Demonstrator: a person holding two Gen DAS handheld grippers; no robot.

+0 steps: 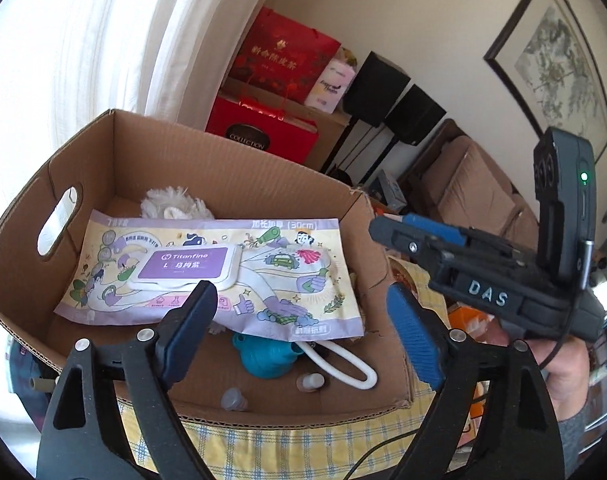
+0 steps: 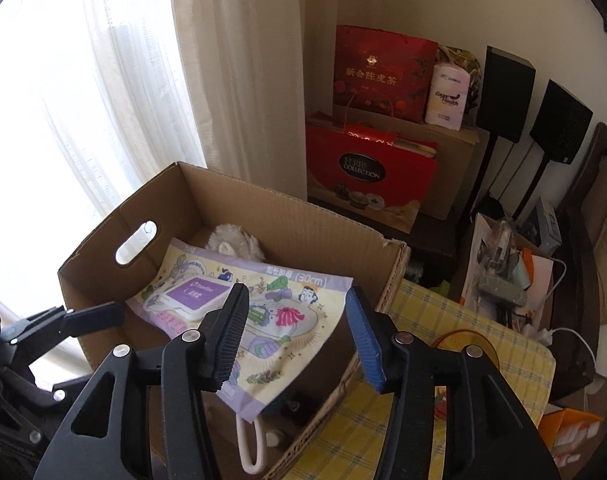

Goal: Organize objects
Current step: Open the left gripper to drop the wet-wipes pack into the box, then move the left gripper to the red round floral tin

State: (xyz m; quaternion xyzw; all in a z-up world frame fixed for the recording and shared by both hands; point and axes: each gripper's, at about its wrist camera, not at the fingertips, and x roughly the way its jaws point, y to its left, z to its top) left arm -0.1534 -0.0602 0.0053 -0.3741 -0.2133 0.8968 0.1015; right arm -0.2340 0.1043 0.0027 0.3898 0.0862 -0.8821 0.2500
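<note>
The wipes pack (image 1: 207, 272) lies flat in the cardboard box (image 1: 231, 168) on the table (image 2: 455, 320), over a teal toy (image 1: 263, 356) and a white loop (image 1: 343, 364), with a fluffy duster (image 1: 175, 204) at the far wall. The left hand-held gripper (image 1: 303, 320) and the right hand-held gripper (image 2: 299, 332) hover over the box's near edge, both open and empty.

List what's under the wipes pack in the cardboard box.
Poking out from under the wipes pack: teal object, white loop cord, fluffy white thing behind. Two small bottles lie beside. Whatever is beneath its middle is covered.
</note>
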